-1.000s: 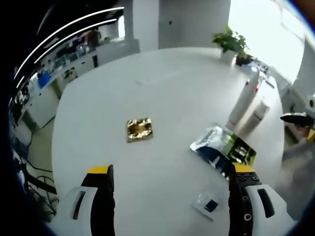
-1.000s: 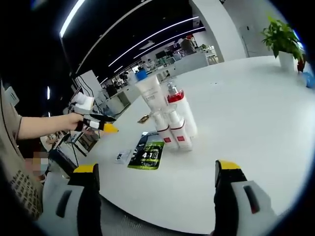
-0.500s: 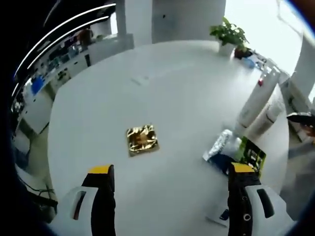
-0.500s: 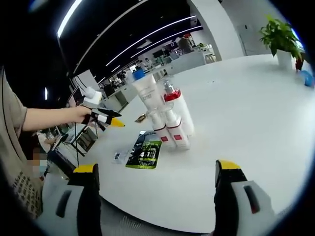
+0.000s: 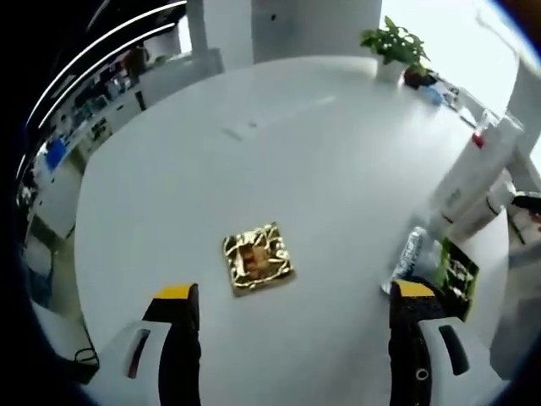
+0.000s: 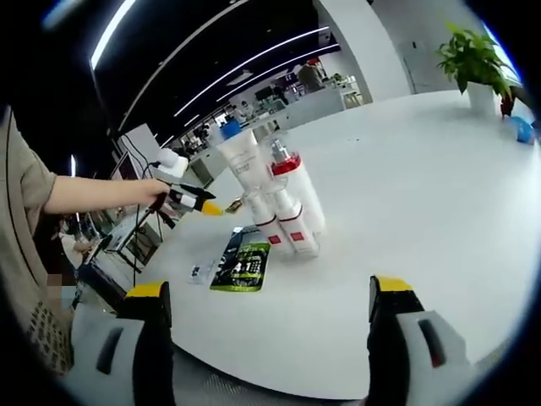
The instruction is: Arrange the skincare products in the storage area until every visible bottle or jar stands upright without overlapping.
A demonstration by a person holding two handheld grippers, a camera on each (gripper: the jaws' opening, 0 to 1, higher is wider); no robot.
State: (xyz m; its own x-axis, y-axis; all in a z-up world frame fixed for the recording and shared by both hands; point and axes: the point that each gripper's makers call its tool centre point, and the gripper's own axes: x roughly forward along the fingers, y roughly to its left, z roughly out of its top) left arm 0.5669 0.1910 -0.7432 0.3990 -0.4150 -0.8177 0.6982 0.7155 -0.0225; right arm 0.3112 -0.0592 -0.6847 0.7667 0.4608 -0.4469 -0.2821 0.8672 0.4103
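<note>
While both grippers hang over the white surface (image 5: 254, 152) with nothing between their jaws, the risks lie mostly in how crowded the right-hand cluster is. In the left gripper view, the left gripper (image 5: 287, 338) is spread wide above a gold foil packet (image 5: 257, 258) lying flat and well apart from everything else; if the jaws come down on it they would probably skid it across the smooth surface, and it is no bottle anyway. Further right, a green and black sachet (image 5: 452, 269) lies flat just beside the foot of the bottles (image 5: 473, 182), which lean out toward the edge of this view, though the fisheye may be causing that slant. In the right gripper view, the left gripper (image 6: 190, 200) reaches in from the left near that group, the tall tube (image 6: 239, 161) stands packed against the red-capped bottle (image 6: 292, 190) and two small bottles (image 6: 283, 224), touching or nearly so. The right gripper (image 6: 262, 338) is also wide open, well short of them. A grab at any one bottle could nudge its neighbours and topple the lot like skittles, perhaps onto the sachet, leaving them overlapping.
</note>
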